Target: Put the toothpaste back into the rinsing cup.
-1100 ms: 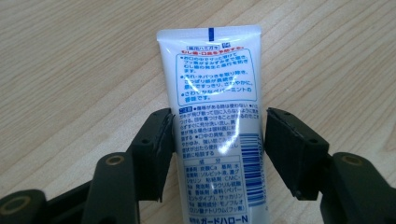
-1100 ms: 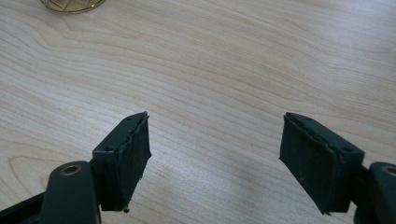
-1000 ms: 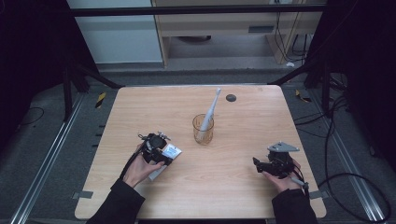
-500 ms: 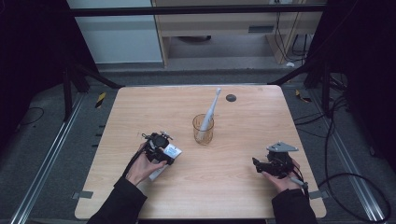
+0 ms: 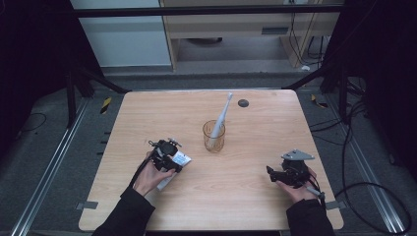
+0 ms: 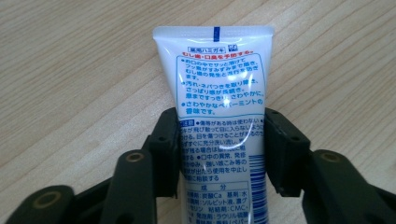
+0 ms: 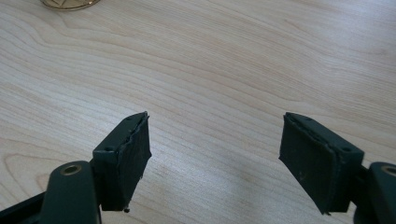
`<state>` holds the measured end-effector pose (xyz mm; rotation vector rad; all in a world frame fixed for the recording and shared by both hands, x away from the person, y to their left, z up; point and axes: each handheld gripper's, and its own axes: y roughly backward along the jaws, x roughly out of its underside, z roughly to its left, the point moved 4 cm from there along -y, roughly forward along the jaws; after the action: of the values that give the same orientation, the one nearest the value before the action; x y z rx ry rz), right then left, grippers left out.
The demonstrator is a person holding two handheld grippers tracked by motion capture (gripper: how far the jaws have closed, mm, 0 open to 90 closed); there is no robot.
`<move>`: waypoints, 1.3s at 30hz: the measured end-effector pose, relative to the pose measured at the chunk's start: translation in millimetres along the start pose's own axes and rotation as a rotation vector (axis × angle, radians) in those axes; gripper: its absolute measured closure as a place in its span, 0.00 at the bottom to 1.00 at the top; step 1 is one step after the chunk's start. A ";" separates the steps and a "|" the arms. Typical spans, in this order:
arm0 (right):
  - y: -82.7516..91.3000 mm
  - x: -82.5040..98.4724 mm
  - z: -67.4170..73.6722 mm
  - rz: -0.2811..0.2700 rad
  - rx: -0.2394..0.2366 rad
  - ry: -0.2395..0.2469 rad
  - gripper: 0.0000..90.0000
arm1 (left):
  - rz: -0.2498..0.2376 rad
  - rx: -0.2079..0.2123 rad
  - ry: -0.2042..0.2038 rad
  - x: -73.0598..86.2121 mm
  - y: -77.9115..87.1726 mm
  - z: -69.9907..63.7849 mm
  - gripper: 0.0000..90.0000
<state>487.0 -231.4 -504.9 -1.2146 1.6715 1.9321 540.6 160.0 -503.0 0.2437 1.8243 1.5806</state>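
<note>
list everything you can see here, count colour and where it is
toothpaste tube: one, white with blue and red print, lying flat on the table at the near left, between the left claw's jaws
cup: one, clear amber, mid table
toothbrush: one, white, standing tilted in the cup
small disc: one, dark, far side of the table right of centre
table: one, light wood
left claw: one, black, jaws have just been closing, pads against the tube's sides
right claw: one, black, near right, jaws apart over bare wood
hands: two, dark sleeves, coming in from the near edge

Glossy plastic tube (image 6: 219, 116), matt wooden table (image 6: 84, 70)
</note>
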 end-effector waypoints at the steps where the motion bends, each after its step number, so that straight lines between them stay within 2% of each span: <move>1: 0.4 0.3 -0.2 0.002 0.001 -0.002 0.27 | -0.002 0.000 0.000 0.2 1.3 -0.3 0.62; 7: -0.1 1.2 -0.7 0.005 0.004 0.005 0.27 | -0.019 0.023 -0.002 2.4 8.3 -1.5 0.72; 12: 0.4 1.5 -0.2 0.009 0.007 0.007 0.27 | -0.035 0.040 -0.001 4.0 14.6 -3.6 0.74; 17: 1.2 1.6 -1.7 0.005 0.013 0.010 0.27 | -0.067 0.029 0.005 5.9 27.3 -4.5 0.75; 27: 1.4 1.8 -2.3 0.005 0.018 0.012 0.27 | -0.252 0.004 0.039 3.2 69.1 1.1 0.76; 35: 2.2 1.4 -2.5 0.000 0.019 0.002 0.27 | -0.366 -0.035 0.059 -1.7 86.4 5.5 0.76; 36: 2.2 1.4 -2.5 0.000 0.019 0.002 0.27 | -0.366 -0.035 0.059 -1.7 86.4 5.5 0.76; 39: 2.3 1.3 -3.3 -0.003 0.024 -0.002 0.27 | -0.410 -0.060 0.063 -4.2 92.4 7.9 0.76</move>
<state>485.8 -235.4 -504.2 -1.2052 1.6860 1.9059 521.2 185.8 -416.0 -0.1997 1.7347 1.3608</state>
